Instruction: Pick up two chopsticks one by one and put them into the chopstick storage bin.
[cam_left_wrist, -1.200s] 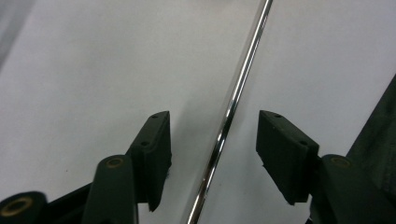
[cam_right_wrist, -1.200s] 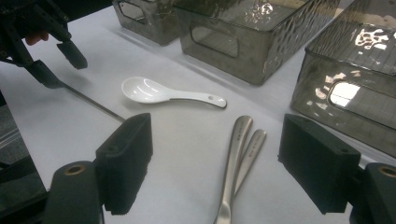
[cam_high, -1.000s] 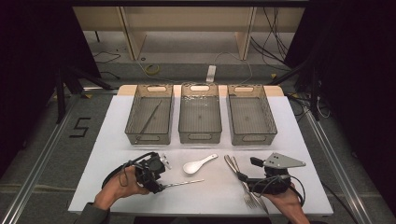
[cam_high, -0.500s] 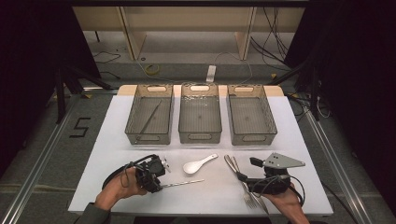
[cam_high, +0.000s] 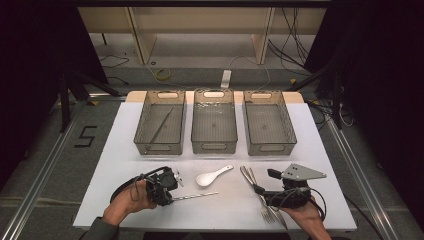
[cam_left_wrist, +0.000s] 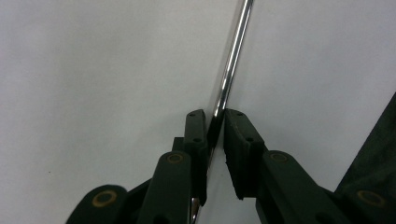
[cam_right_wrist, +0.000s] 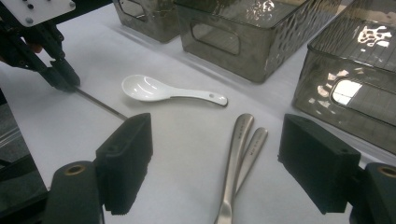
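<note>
A thin metal chopstick (cam_high: 197, 195) lies on the white table (cam_high: 115, 150) at the front left. My left gripper (cam_high: 169, 199) points down at its near end. In the left gripper view the chopstick (cam_left_wrist: 229, 70) runs up from between the pads (cam_left_wrist: 195, 133), and the left gripper (cam_left_wrist: 215, 115) has just been closing and is shut on it. My right gripper (cam_high: 265, 182) hovers at the front right with its jaws wide apart over two steel forks (cam_high: 254, 184). In the right gripper view the forks (cam_right_wrist: 243, 137) lie between the open right gripper (cam_right_wrist: 215, 140) jaws, untouched.
A white ceramic spoon (cam_high: 212, 176) lies between the hands, seen also as the spoon (cam_right_wrist: 154, 91) beyond the right jaws. Three smoky plastic bins stand in a row behind: the left bin (cam_high: 143, 131) holds another chopstick (cam_high: 162, 125), the middle bin (cam_high: 196, 125) and right bin (cam_high: 287, 125) look bare.
The left gripper's jaws have drawn together onto the chopstick's end. Both hands, the spoon and the forks have kept their places.
</note>
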